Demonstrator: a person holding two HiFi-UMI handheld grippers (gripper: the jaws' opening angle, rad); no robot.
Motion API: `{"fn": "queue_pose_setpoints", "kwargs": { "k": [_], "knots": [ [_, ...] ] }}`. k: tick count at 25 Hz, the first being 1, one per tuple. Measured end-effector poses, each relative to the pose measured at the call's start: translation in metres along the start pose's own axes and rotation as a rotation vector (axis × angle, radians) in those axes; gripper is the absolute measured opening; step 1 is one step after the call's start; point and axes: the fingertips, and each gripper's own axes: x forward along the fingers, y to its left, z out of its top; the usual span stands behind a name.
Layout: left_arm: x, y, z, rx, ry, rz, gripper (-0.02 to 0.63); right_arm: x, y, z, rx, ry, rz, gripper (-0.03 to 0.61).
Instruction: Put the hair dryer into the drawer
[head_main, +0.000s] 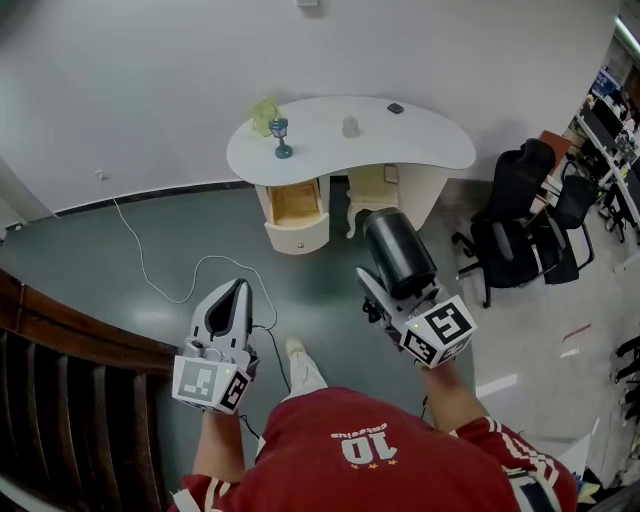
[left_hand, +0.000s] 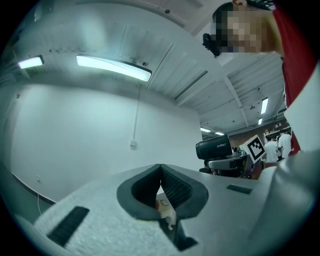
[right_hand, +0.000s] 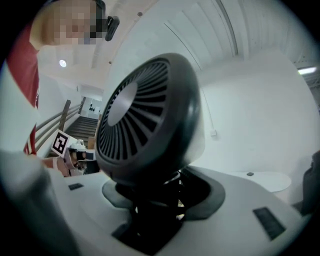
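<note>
From the head view, the right gripper (head_main: 383, 292) holds a black plastic hair dryer with a fat round barrel (head_main: 398, 252). The dryer is up in the air, well apart from the open drawer with a wooden inside (head_main: 298, 238) under the white curvy desk (head_main: 430, 140). The smooth grey-green floor (head_main: 150, 230) is between them, and black office chairs (head_main: 520, 215) stand to the right.

In the left gripper view, the left gripper (left_hand: 161, 172) has its jaws pressed together with nothing in them. A white wall is ahead.

In the right gripper view, the jaws squeeze the dryer's handle under its slotted back. I think it is hard, smooth and top-heavy, so the handle is the best place to hold.
</note>
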Motion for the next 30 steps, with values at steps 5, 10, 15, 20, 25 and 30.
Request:
{"fn": "queue_pose_setpoints", "kwargs": {
  "k": [5,10,15,20,25,30],
  "knots": [
    [0.042,0.068,-0.006,0.036,0.009,0.025,-0.002,0.079,-0.020,-0.001,0.018,0.016,0.026,0.227],
    [0.083,0.126,-0.022,0.010,0.063,-0.029,0.000,0.158,-0.036,-0.013,0.037,0.060,0.047,0.229],
    [0.111,0.173,-0.044,0.017,0.087,-0.070,-0.002,0.225,-0.042,-0.033,0.004,0.102,0.067,0.229],
    [0.138,0.208,-0.059,0.000,0.088,-0.107,0.000,0.266,-0.047,-0.059,-0.029,0.141,0.095,0.230],
    [0.153,0.234,-0.075,-0.026,0.080,-0.108,-0.002,0.290,-0.050,-0.086,-0.037,0.179,0.103,0.230],
    [0.162,0.248,-0.081,-0.080,0.068,-0.075,0.000,0.309,-0.052,-0.104,-0.026,0.209,0.142,0.232]
  ]
}}
